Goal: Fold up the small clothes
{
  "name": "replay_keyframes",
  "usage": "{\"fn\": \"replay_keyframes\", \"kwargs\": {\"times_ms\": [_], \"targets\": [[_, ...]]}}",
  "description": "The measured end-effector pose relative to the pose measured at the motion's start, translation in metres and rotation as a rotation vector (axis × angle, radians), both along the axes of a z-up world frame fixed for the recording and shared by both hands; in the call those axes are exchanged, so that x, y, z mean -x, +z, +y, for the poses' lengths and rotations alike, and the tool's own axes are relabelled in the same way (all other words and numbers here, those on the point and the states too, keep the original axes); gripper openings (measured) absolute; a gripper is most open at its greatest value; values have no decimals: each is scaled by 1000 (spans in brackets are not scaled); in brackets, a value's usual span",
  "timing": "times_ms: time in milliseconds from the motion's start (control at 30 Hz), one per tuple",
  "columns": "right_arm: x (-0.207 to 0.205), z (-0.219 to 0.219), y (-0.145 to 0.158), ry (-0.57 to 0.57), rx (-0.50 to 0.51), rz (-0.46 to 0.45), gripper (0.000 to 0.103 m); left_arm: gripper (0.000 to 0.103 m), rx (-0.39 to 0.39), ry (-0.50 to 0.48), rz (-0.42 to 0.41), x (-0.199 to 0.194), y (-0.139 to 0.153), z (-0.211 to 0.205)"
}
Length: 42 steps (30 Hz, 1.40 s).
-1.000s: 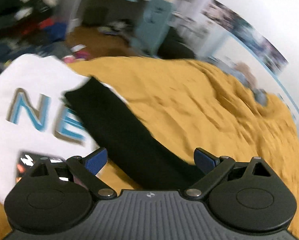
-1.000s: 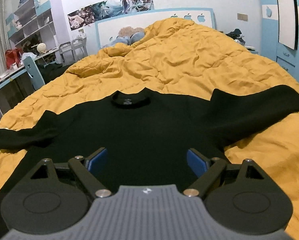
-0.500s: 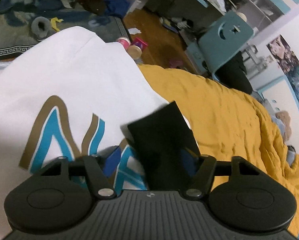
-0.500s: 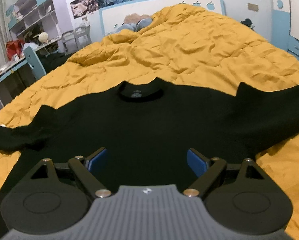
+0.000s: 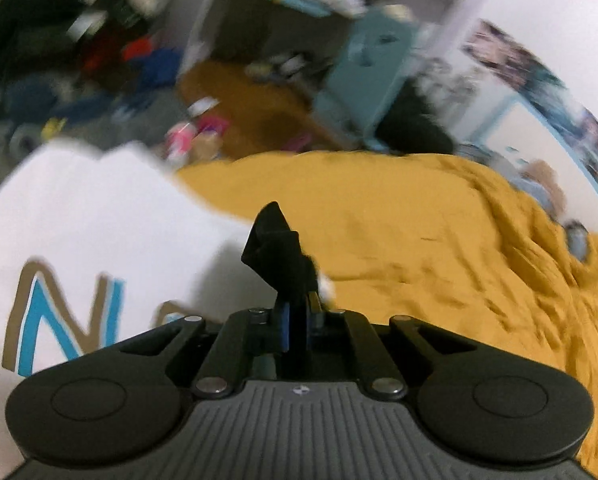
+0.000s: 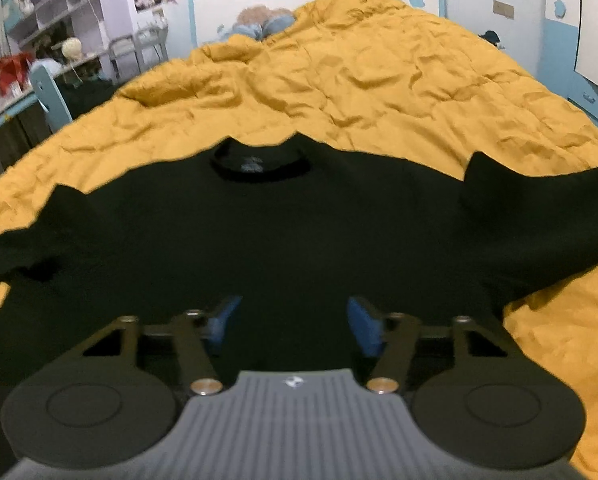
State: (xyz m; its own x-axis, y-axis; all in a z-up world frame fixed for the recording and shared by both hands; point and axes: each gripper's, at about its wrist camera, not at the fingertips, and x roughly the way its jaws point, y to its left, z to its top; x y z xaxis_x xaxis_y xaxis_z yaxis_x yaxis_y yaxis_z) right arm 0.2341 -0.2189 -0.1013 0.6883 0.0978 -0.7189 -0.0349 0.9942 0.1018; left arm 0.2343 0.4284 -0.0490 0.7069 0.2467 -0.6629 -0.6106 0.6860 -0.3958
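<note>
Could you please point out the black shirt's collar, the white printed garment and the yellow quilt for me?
black shirt (image 6: 261,164): right wrist view, on its collar.
white printed garment (image 5: 99,216): left wrist view, plain white area.
yellow quilt (image 6: 359,76): right wrist view, bare wrinkled middle.

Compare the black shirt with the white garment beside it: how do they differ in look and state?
The black shirt is plain and dark; the white garment carries blue and tan lettering. The left claw pinches the black shirt's sleeve end; nothing grips the white garment. Both rest on the yellow quilt.
</note>
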Motion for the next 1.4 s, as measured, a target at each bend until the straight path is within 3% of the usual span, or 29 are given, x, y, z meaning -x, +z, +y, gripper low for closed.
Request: {"fn": "replay_keyframes", "kwargs": {"times_ms": [100, 167, 267, 400, 533, 767, 867, 933, 1000, 1067, 1133, 1200, 1267, 1400], "targets": [[-2, -5, -2, 13, -15, 17, 43, 6, -65, -108, -51, -3, 40, -46], [-4, -4, -1, 33, -16, 26, 34, 6, -113, -193, -92, -5, 66, -82], [-6, -3, 4, 64, -29, 29, 30, 6, -183, -349, -163, -9, 104, -151], [-4, -5, 11, 81, -70, 21, 26, 6, -220, -551, -230, -15, 124, -243], [2, -10, 17, 74, -116, 4, 26, 6, -233, -743, -213, -24, 101, -332], [17, -25, 7, 42, -210, 36, 26, 6, -192, -947, 18, -38, -7, -438], [21, -31, -6, 17, -248, 74, 26, 7, -108, -970, 143, -38, -48, -451], [23, -33, -12, 5, -265, 91, 26, 19, -29, -990, 191, -40, -65, -450], [24, -35, -15, -4, -284, 95, 27, 40, 39, -1012, 201, -35, -70, -443], [23, -36, -15, -12, -319, 92, 39, 58, 83, -1038, 179, -32, -62, -438], [19, -37, -15, -14, -356, 85, 45, 61, 133, -1049, 157, -25, -54, -426], [12, -34, -15, -14, -394, 88, 47, 63, 128, -1031, 129, -18, -40, -408], [3, -32, -20, -12, -451, 106, 58, 63, 90, -988, 109, -16, -27, -385], [-24, -18, -47, -42, -551, 211, 58, 63, -52, -866, 121, -14, -1, -334]]}}
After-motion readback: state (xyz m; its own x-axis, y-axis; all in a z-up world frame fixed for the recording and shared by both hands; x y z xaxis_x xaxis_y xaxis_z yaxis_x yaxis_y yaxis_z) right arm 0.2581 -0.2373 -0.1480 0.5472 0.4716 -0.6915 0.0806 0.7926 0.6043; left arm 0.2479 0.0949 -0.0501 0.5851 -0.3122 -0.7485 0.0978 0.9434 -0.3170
